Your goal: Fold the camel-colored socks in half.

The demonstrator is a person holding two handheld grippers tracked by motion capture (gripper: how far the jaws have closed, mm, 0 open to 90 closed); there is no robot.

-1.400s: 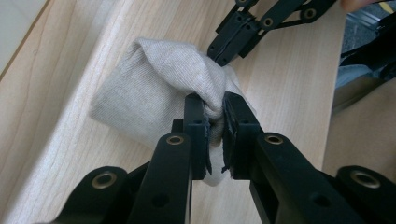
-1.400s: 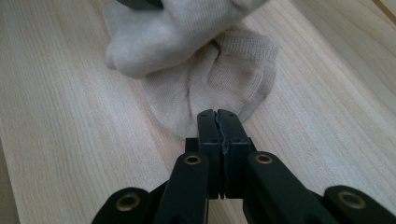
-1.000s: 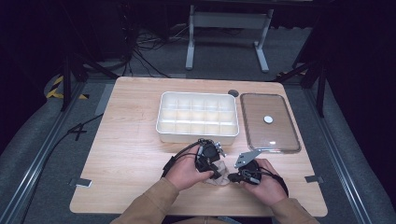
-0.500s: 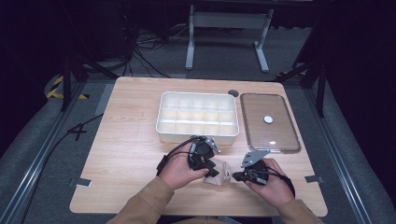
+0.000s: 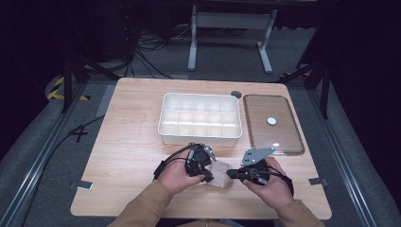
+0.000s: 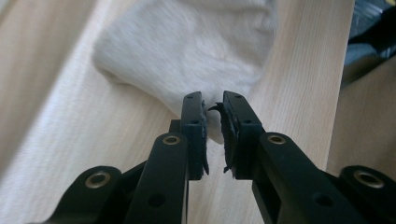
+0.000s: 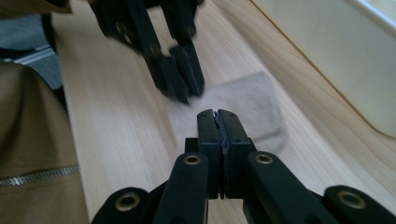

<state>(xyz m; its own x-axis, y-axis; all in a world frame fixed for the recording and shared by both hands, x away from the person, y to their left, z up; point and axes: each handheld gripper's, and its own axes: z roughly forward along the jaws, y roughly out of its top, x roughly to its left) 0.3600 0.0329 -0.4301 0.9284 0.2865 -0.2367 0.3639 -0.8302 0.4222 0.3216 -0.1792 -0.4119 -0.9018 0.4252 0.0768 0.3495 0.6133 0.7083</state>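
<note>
Both grippers meet at the beige sock (image 5: 218, 173), lying on the table (image 5: 127, 142) just in front of the white compartment tray (image 5: 199, 118). Left gripper (image 6: 212, 103) pinches the sock's edge, jaws slightly apart around the fabric; right gripper (image 7: 217, 114) has jaws pressed together at the sock's near edge, cloth between them unclear. Clear lid (image 5: 273, 124) lies right of tray.

Over the last second we see the left gripper (image 5: 206, 176) slide away from the white compartment tray (image 5: 200, 137) toward the table's near edge, down onto the beige cloth (image 5: 218, 175), its jaws now pinching the cloth's edge. The right gripper (image 5: 232, 173) drifts a little farther from the tray too, its closed tips now at the cloth's opposite side
</note>
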